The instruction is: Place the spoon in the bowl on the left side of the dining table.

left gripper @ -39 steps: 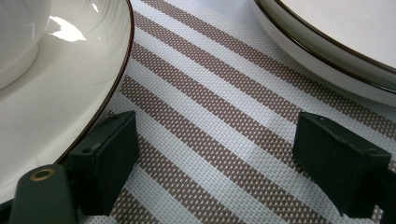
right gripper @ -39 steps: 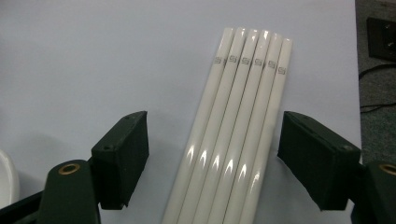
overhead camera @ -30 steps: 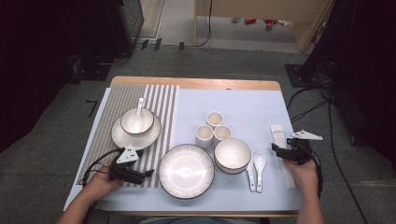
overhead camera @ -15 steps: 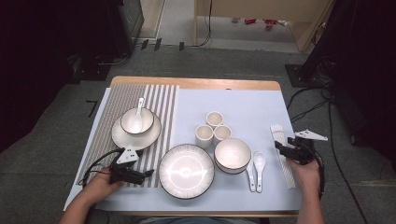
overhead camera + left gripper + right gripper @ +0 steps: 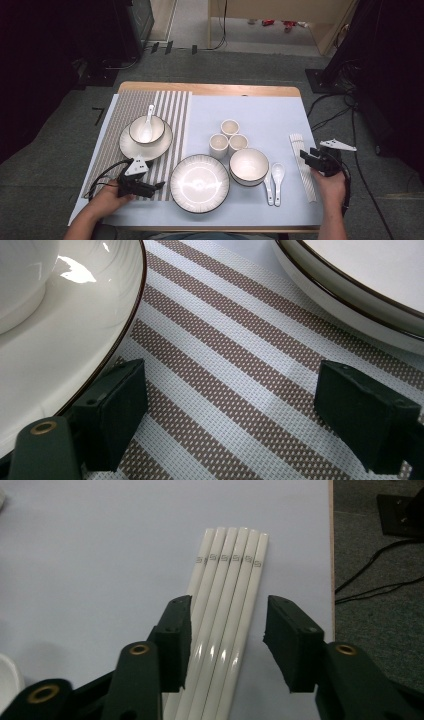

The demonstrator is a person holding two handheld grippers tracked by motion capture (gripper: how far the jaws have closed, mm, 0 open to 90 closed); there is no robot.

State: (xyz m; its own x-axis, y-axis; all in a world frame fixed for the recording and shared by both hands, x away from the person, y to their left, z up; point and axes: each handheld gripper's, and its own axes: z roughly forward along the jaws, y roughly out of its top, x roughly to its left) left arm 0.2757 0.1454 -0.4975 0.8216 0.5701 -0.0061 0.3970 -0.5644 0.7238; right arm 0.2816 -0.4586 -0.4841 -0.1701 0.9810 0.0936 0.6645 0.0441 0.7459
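Note:
Several white chopsticks [image 5: 230,565] lie side by side on the pale blue mat near the table's right edge [image 5: 296,142]. My right gripper [image 5: 227,630] hovers low over their middle with the bundle between its jaws. The jaws have just been closing. The left pad sits at the outermost stick, while a gap remains at the right pad, so the gripper is open. In the high view this gripper [image 5: 306,157] is at the right. My left gripper [image 5: 230,400] rests open on the striped placemat [image 5: 240,340], nothing between its jaws, at the front left [image 5: 159,185].
A bowl with a spoon [image 5: 146,131] stands on a saucer on the placemat. A large plate [image 5: 199,183], a bowl [image 5: 249,166], three small cups [image 5: 229,127] and two spoons [image 5: 275,175] fill the middle. The table edge runs just right of the chopsticks.
The right gripper stays over the chopsticks, its jaws drawn closer together. The left hand and gripper have not moved.

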